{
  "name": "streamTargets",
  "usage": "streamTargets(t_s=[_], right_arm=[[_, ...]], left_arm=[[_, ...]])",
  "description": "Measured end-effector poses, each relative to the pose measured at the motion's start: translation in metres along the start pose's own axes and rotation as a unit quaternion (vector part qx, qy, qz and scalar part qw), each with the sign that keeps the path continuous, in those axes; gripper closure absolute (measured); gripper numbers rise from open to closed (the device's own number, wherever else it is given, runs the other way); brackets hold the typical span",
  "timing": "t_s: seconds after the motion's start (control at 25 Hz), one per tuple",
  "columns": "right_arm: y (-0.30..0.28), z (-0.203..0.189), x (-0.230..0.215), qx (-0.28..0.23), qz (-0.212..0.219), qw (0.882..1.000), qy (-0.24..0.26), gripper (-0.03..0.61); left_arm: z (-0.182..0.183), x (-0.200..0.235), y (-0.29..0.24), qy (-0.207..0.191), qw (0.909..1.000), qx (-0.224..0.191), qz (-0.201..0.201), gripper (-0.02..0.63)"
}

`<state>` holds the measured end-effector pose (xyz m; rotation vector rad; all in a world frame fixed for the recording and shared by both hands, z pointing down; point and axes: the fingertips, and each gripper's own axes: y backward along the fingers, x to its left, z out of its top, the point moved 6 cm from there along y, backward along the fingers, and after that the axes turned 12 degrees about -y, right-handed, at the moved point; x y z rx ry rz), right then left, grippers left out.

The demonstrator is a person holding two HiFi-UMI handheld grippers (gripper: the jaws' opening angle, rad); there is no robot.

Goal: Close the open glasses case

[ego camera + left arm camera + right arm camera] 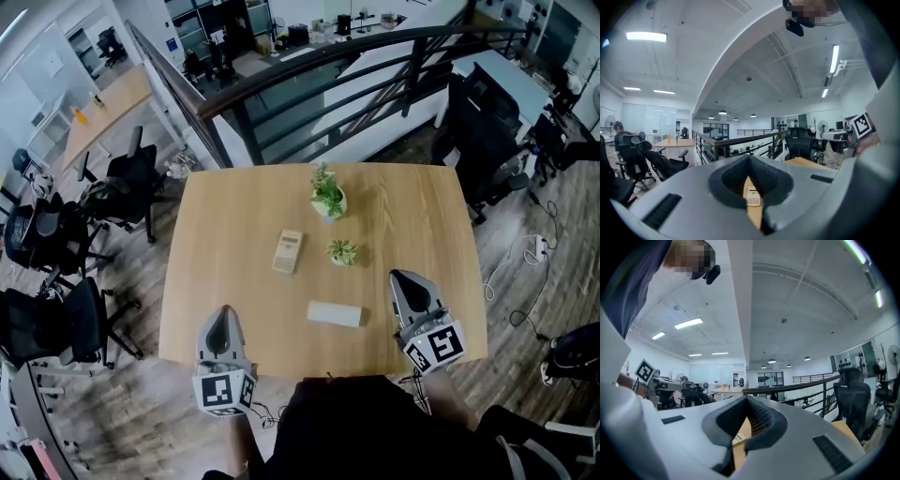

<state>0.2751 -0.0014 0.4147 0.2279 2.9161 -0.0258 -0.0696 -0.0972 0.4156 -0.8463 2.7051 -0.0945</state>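
A pale grey glasses case (pixel 334 313) lies flat on the wooden table (pixel 234 281), near the front edge, and its lid looks lowered. My left gripper (pixel 221 312) hovers at the table's front left, well left of the case, jaws together and empty. My right gripper (pixel 402 277) sits to the right of the case, a short gap away, jaws also together with nothing between them. The left gripper view shows the left gripper (pixel 750 159) shut, the right gripper view the right gripper (pixel 747 401) shut; the case appears in neither.
A beige calculator (pixel 288 251) lies mid-table and shows through the left jaws (pixel 753 197). A potted plant (pixel 328 195) and a smaller plant (pixel 341 251) stand behind the case. Office chairs (pixel 122 183) and a railing (pixel 375 66) surround the table.
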Motion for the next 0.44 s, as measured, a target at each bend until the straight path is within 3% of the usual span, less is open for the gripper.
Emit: streamTargets(t_s=[0.28,0.44], right_arm=[[0.006,-0.001,0.003,0.005,0.003,1.0,0.006,0.567],[0.007,-0.001,0.004,0.006,0.002,1.0,0.008,0.567]], left_arm=[[0.0,0.004,0.01,0.002,0.9997,0.002,0.026,0.62],[0.0,0.009,0.016,0.006,0.9981,0.006,0.06,0.62]])
